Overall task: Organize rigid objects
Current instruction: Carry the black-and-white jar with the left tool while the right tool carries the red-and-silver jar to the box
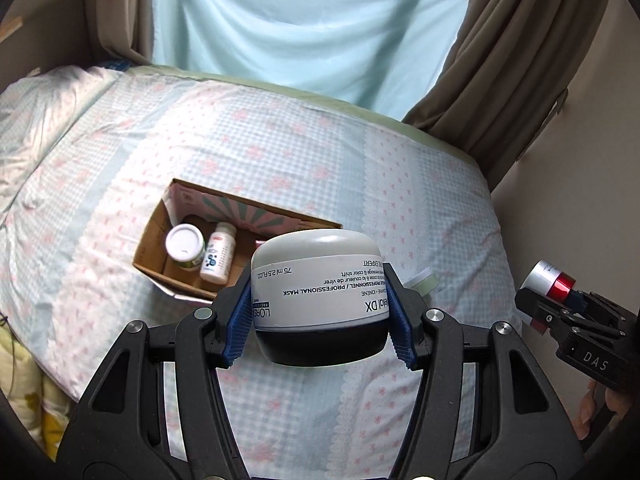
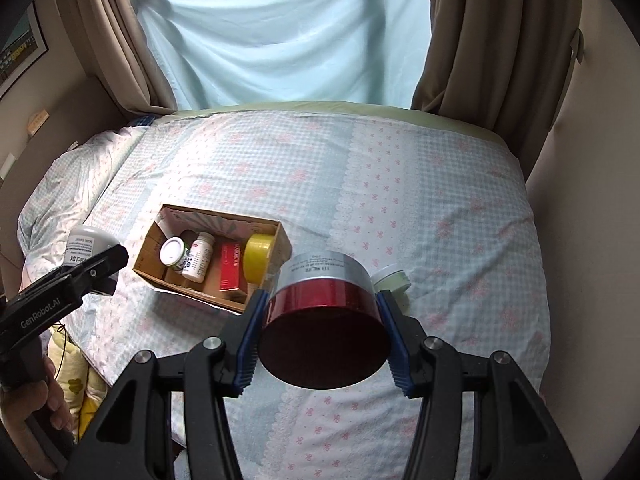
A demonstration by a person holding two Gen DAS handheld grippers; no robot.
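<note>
Bed (image 2: 400, 184) in gingham sheet, curtained window behind. Cardboard box (image 2: 276, 248) mid-bed already holds bottles, yellow tape, red carton. My left gripper (image 1: 320, 308) clamps L'Oréal mask jar (image 1: 316, 276), upside down, "PROFESSIONAL MASK, 75 ml". My right gripper (image 2: 320, 340) clamps red-and-silver tin (image 2: 324, 300), print illegible. Both likely box-bound; green-lidded jar (image 2: 392, 278) waits on sheet
</note>
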